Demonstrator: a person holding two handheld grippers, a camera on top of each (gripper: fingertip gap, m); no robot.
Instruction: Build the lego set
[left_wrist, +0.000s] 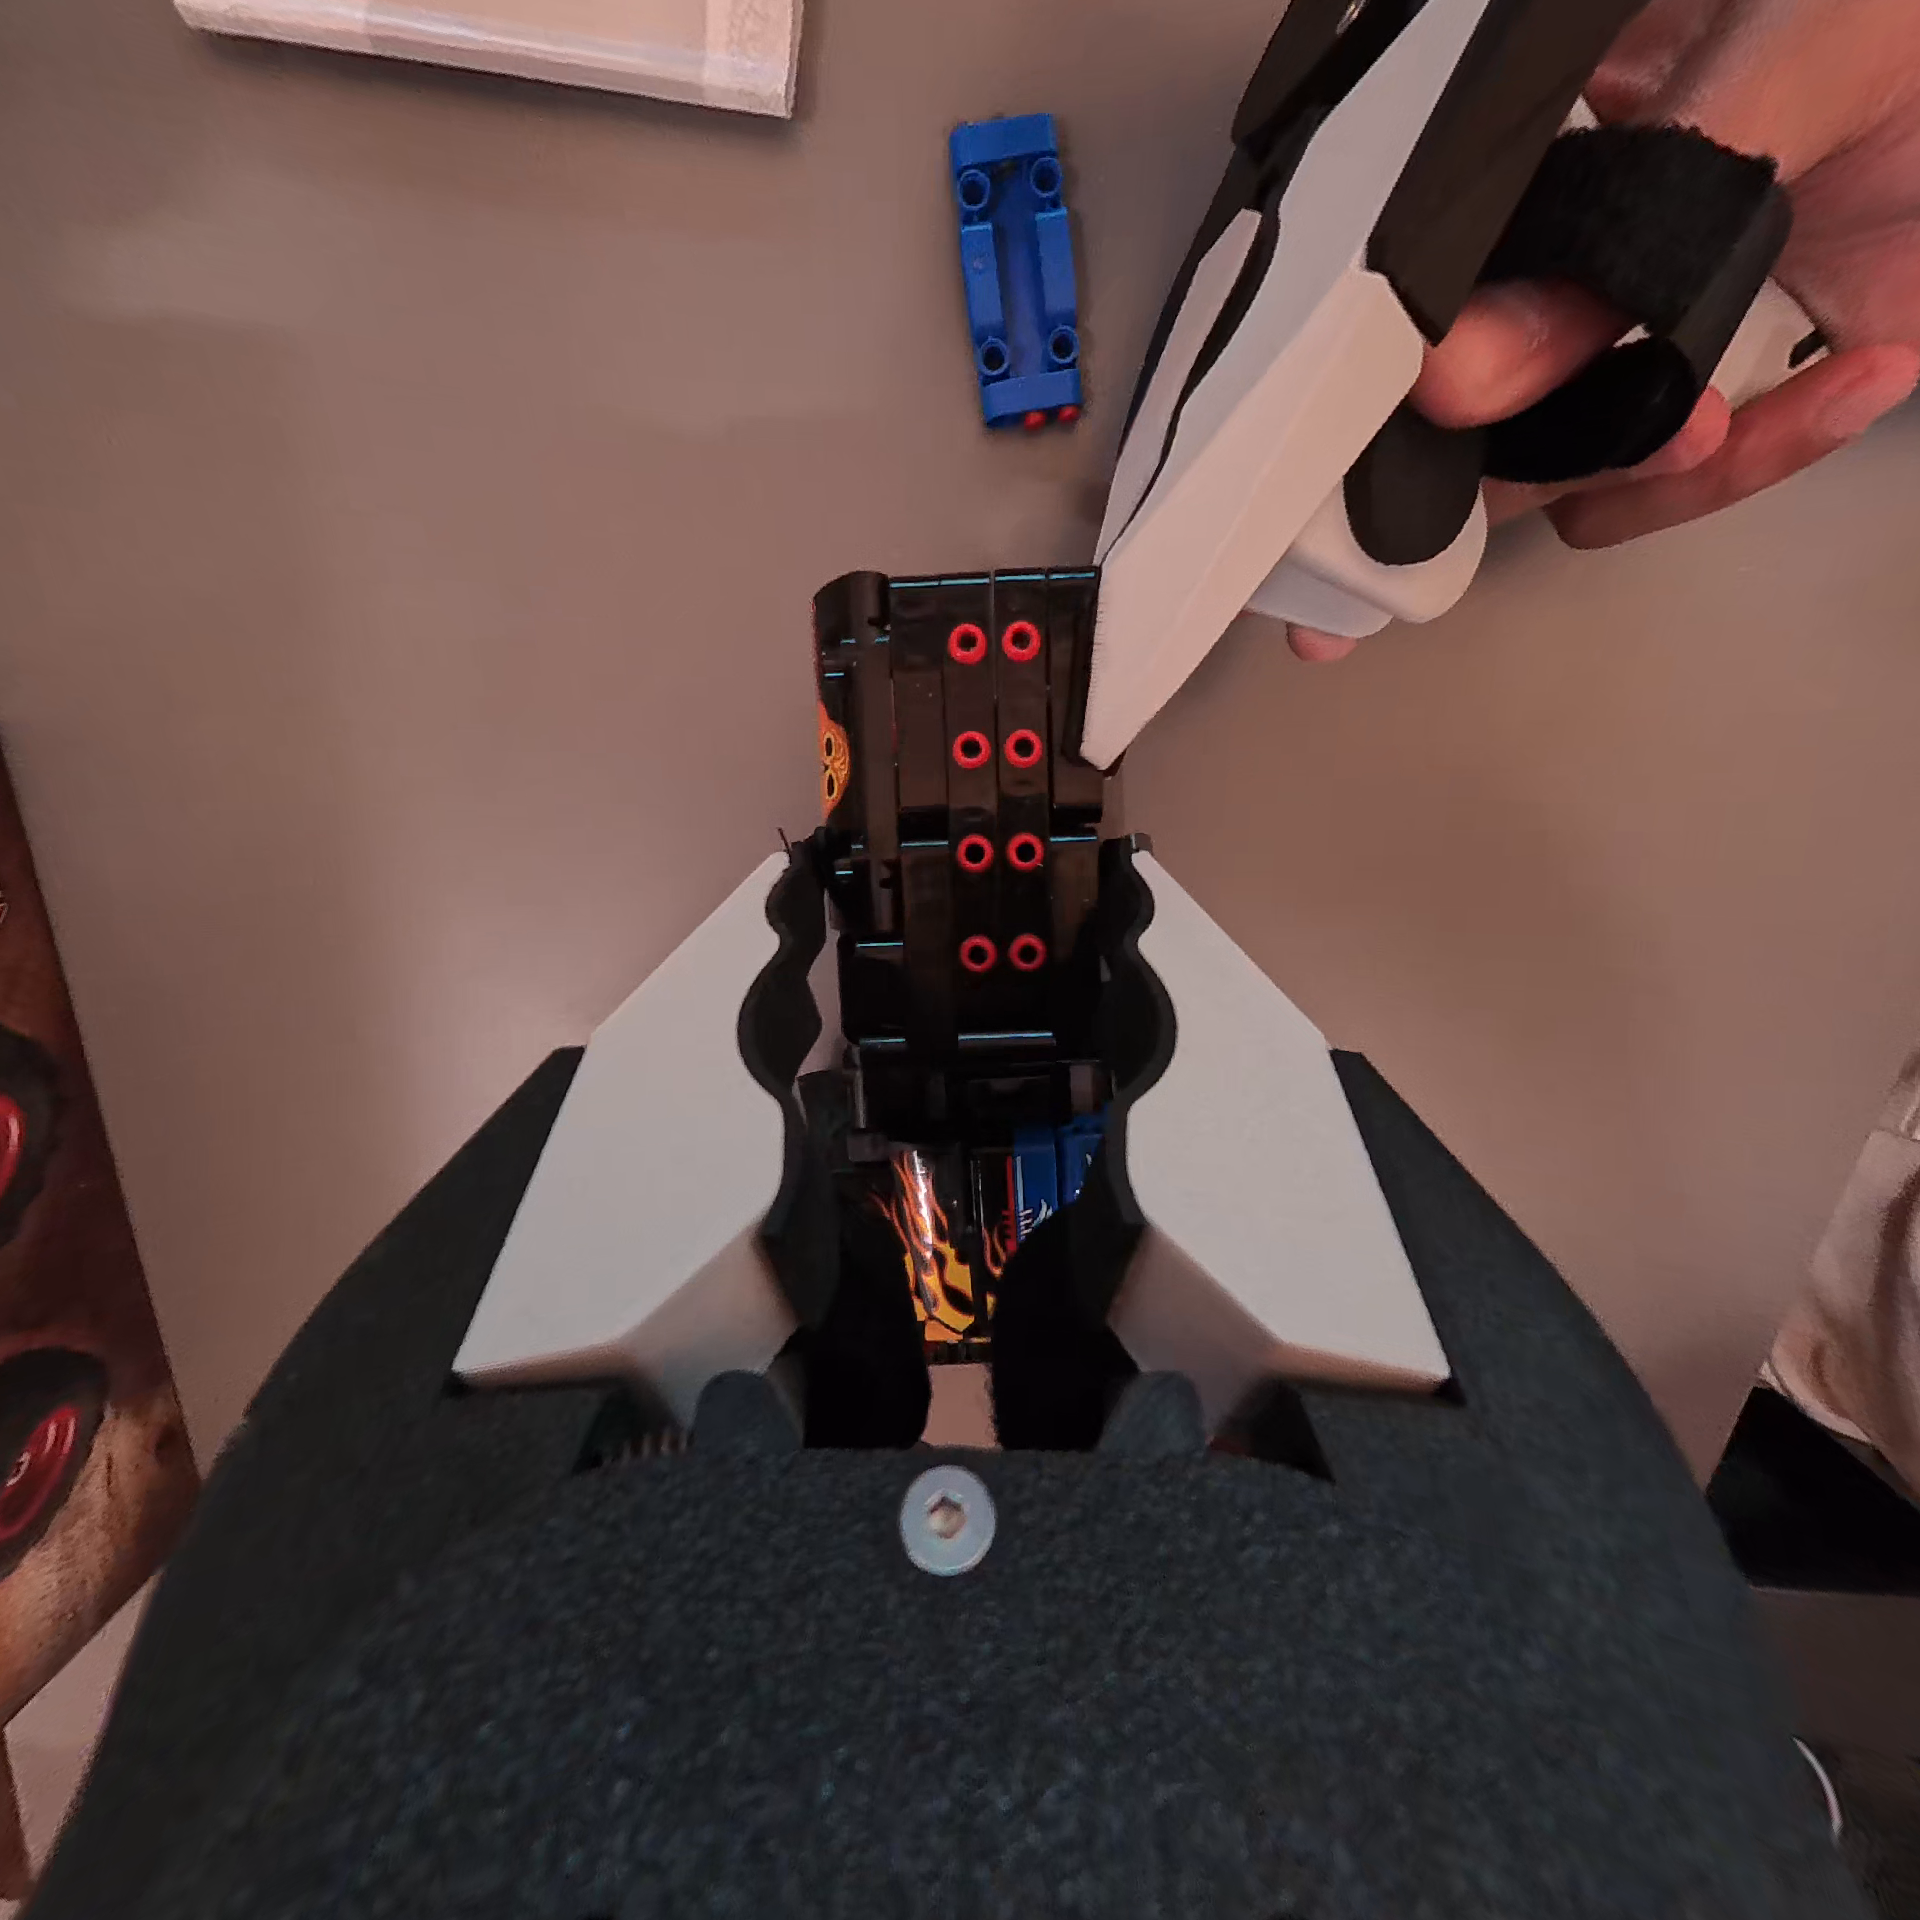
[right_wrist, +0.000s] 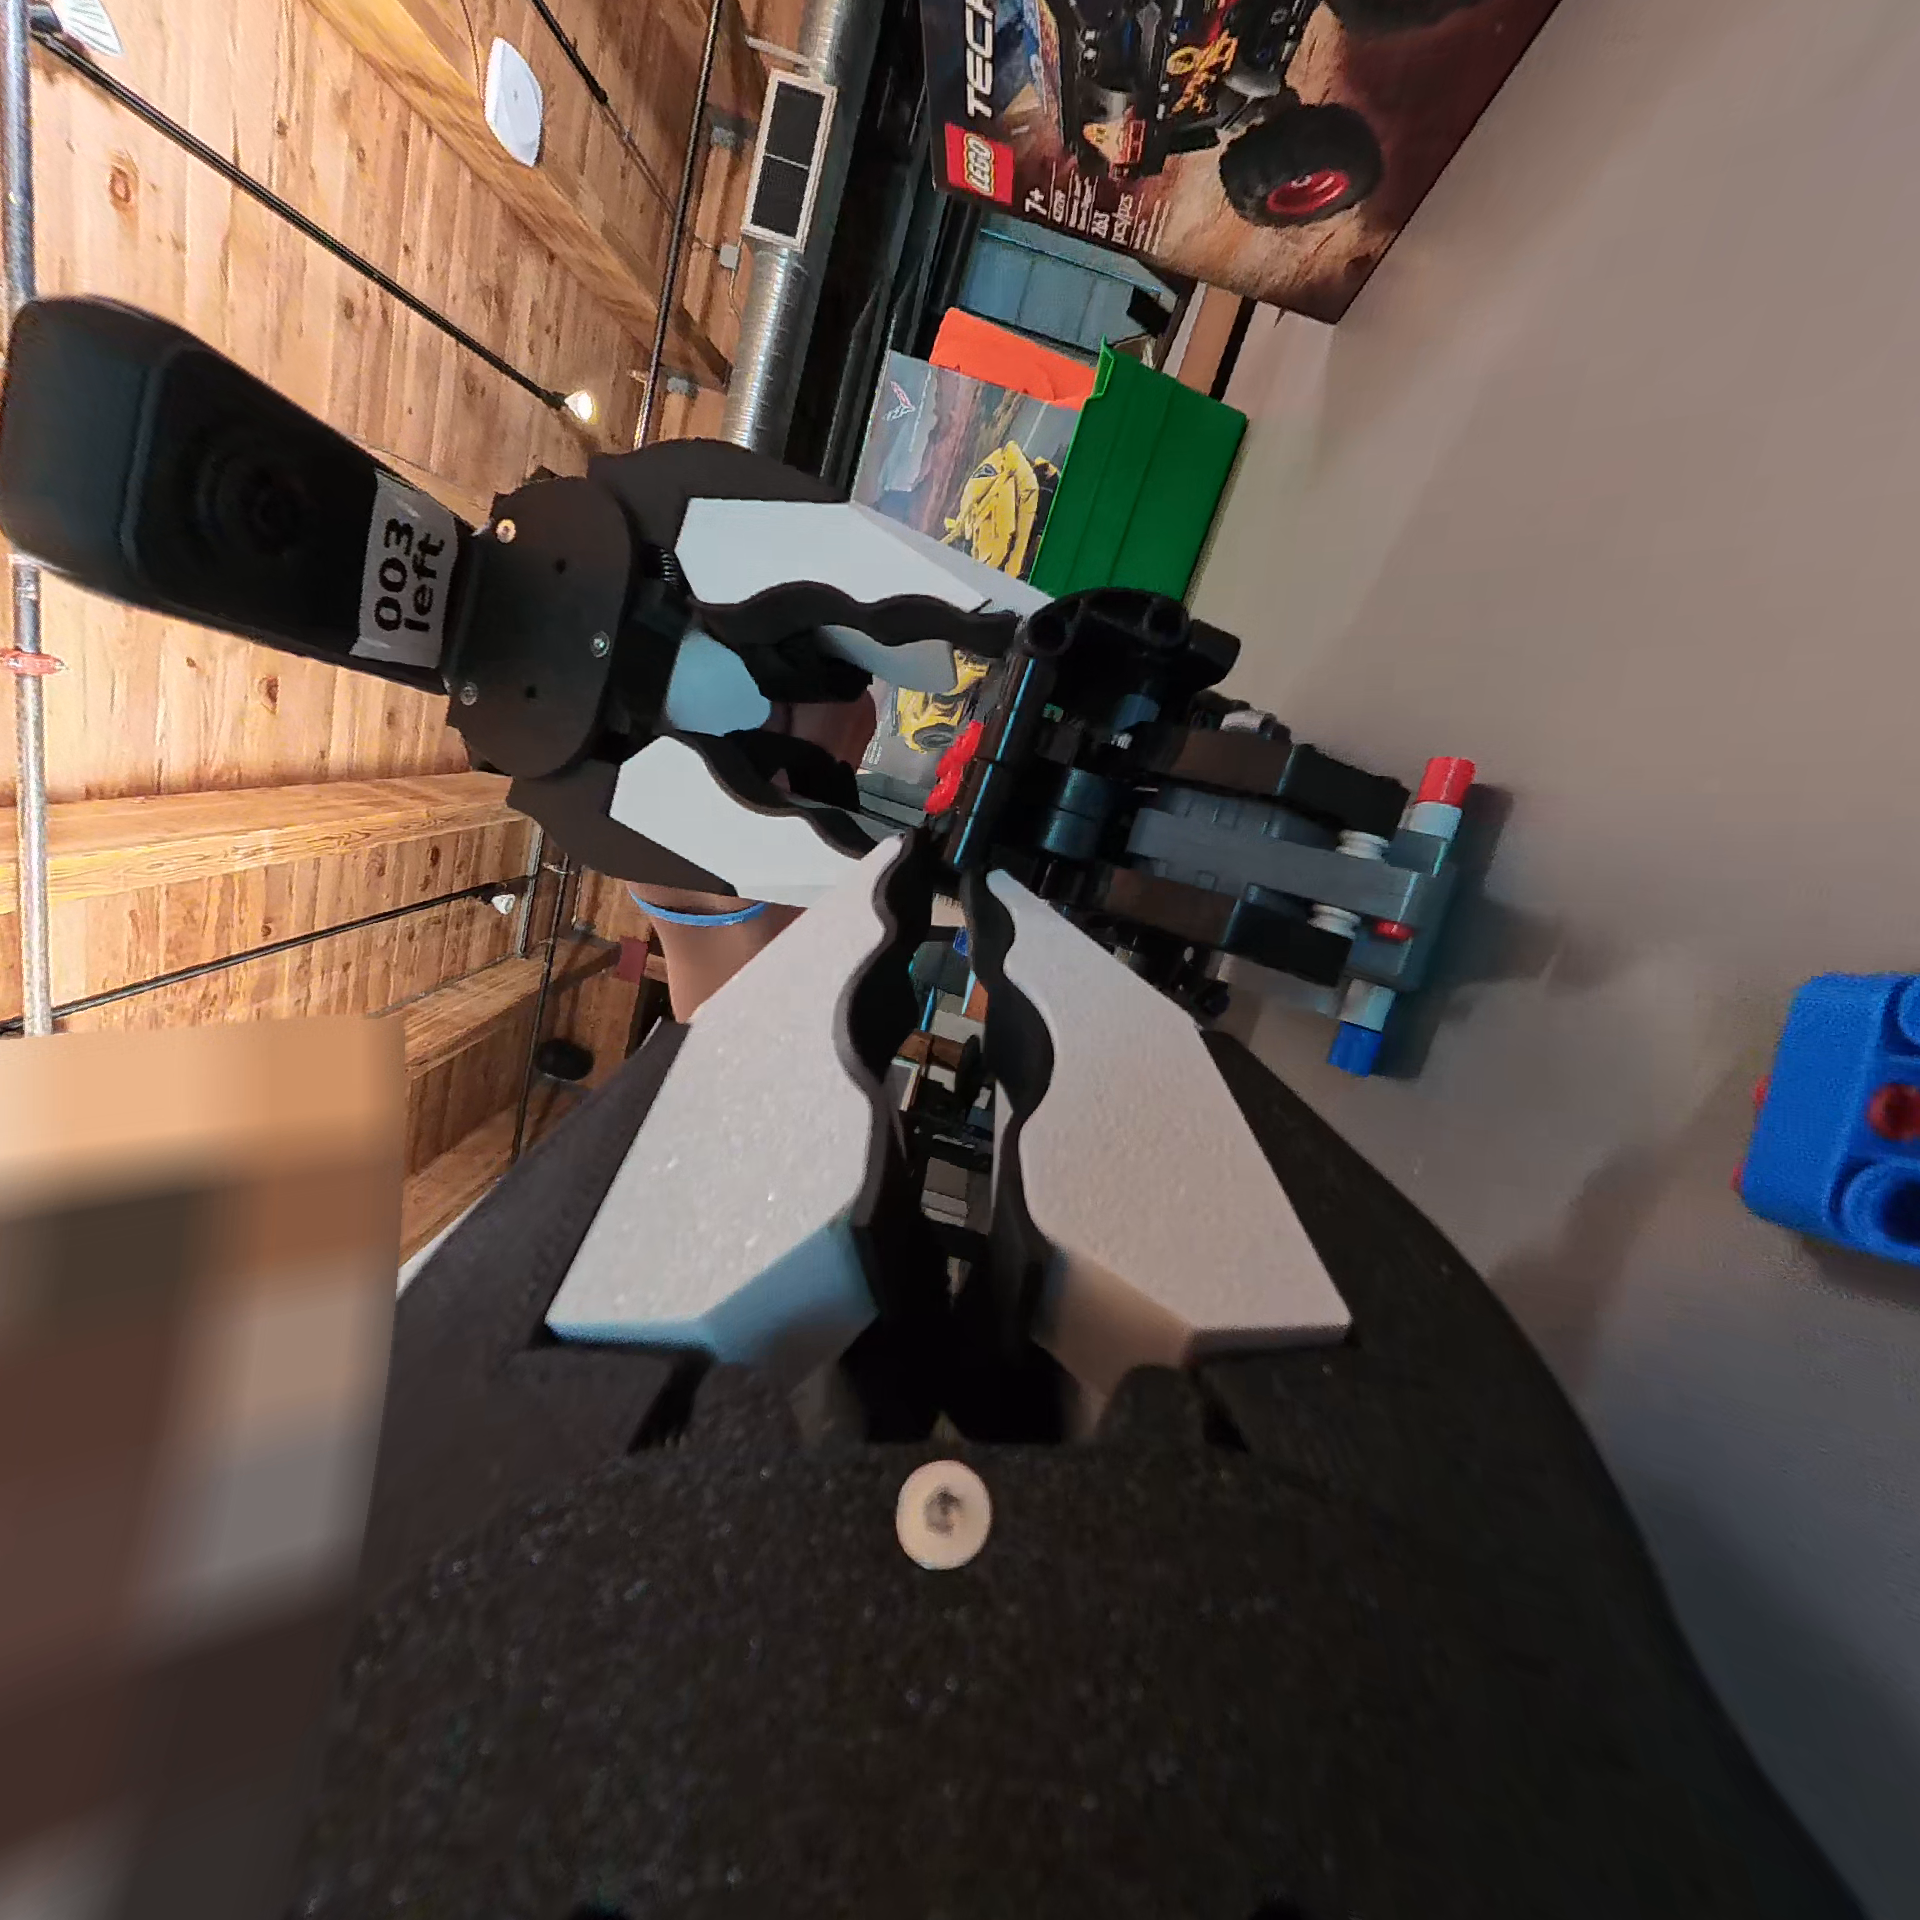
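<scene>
A black brick-built model (left_wrist: 920, 727) with rows of red pin holes and flame stickers sits between my left gripper's (left_wrist: 961, 862) fingers, which are shut on its sides, held over the grey table (left_wrist: 416, 623). My right gripper (left_wrist: 1096, 750) comes in from the upper right, held by a hand, and its tip is at the model's far right edge. In the right wrist view my right gripper (right_wrist: 948, 864) is pinched on a thin black edge of the model (right_wrist: 1299, 831), with the left gripper (right_wrist: 951, 738) holding the model from the other side.
A blue brick piece (left_wrist: 1018, 270) lies on the table beyond the model, and also shows in the right wrist view (right_wrist: 1839, 1122). A white sheet (left_wrist: 499, 42) lies at the far left. A toy box (right_wrist: 1195, 135) and a green bin (right_wrist: 1143, 499) stand at the table's end. Both grippers' tips are close together, under 4 cm apart. About 12 cm separates my right fingertips from the blue brick piece (left_wrist: 1018, 270).
</scene>
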